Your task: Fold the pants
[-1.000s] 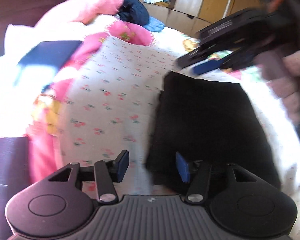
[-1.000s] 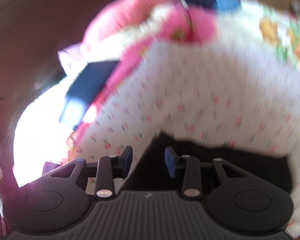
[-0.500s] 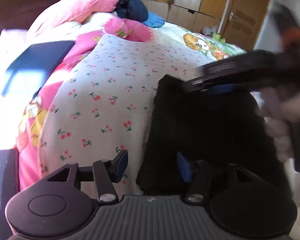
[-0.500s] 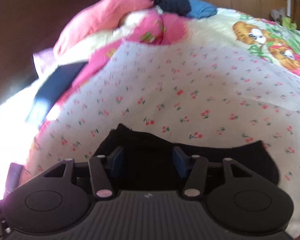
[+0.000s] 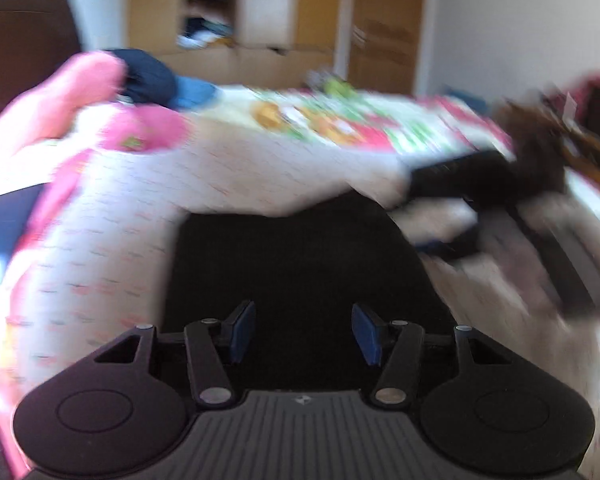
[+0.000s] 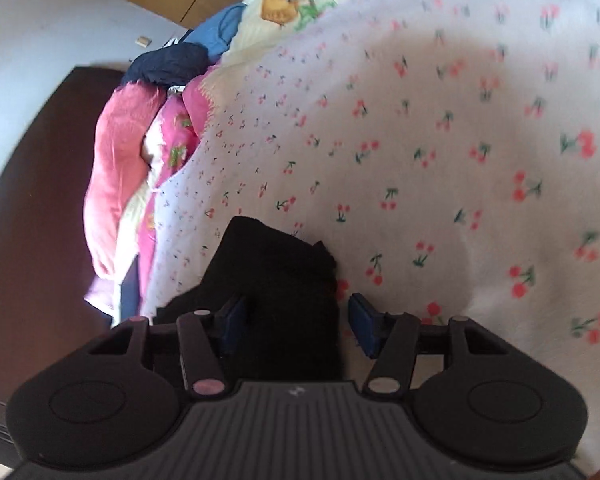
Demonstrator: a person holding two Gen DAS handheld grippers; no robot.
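Observation:
The black pants [image 5: 300, 272] lie folded in a flat rectangle on the cherry-print sheet [image 5: 100, 264]. My left gripper [image 5: 303, 338] is open, its blue pads over the near edge of the pants, holding nothing. The view is motion-blurred. My right gripper [image 6: 296, 322] is open, tilted sideways over a corner of the pants [image 6: 276, 268], with its left pad over the cloth and its right pad over the sheet [image 6: 440, 152]. The right gripper also shows blurred at the right of the left wrist view [image 5: 500, 200], off the far right corner of the pants.
Pink bedding [image 5: 80, 92] and dark blue clothes [image 5: 148, 76] are piled at the far left of the bed. A cartoon-print blanket [image 5: 340, 128] covers the far side. Wooden wardrobes [image 5: 292, 20] stand behind. A dark headboard [image 6: 32, 200] lies left.
Both grippers have swung. The right gripper moved off the far edge of the pants toward the right and rolled sideways. The left view lifted toward the room. The pants stay flat.

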